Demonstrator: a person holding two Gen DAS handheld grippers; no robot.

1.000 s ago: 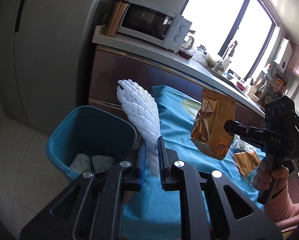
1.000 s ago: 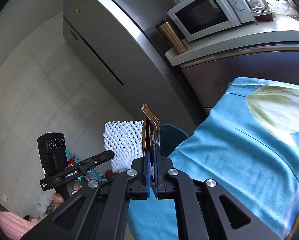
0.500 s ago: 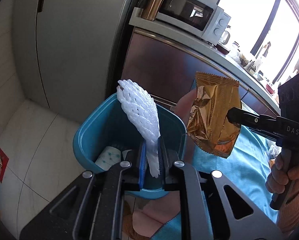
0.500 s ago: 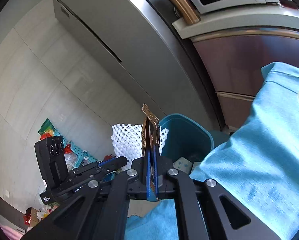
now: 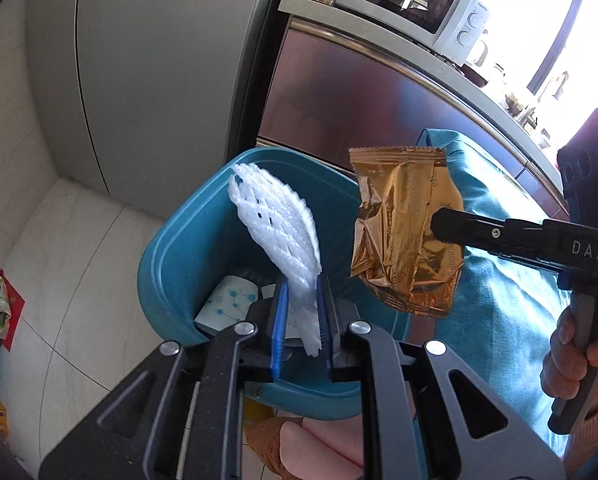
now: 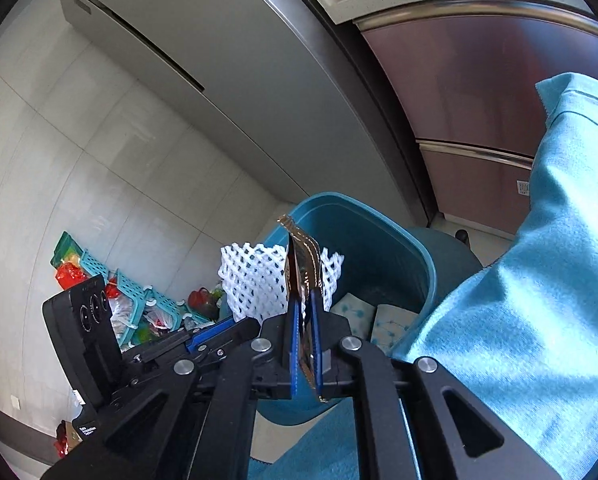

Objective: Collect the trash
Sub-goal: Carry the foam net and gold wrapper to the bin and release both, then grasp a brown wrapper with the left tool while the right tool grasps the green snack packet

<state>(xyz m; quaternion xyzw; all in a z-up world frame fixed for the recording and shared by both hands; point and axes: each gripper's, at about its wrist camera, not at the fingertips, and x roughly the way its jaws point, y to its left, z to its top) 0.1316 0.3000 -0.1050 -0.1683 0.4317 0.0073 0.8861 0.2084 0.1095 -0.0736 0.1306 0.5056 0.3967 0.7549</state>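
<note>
You are holding the left gripper [image 5: 301, 322] over the blue bin [image 5: 171, 240]; its jaws are opening, with the white foam net [image 5: 279, 232] still between them and standing up ahead. Your right gripper [image 6: 305, 344] is opening too, the gold wrapper [image 5: 403, 232] between its jaws, above the bin's rim.

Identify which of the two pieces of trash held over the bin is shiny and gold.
The crinkled foil wrapper in the right gripper; the piece in the left gripper is white foam netting.
</note>
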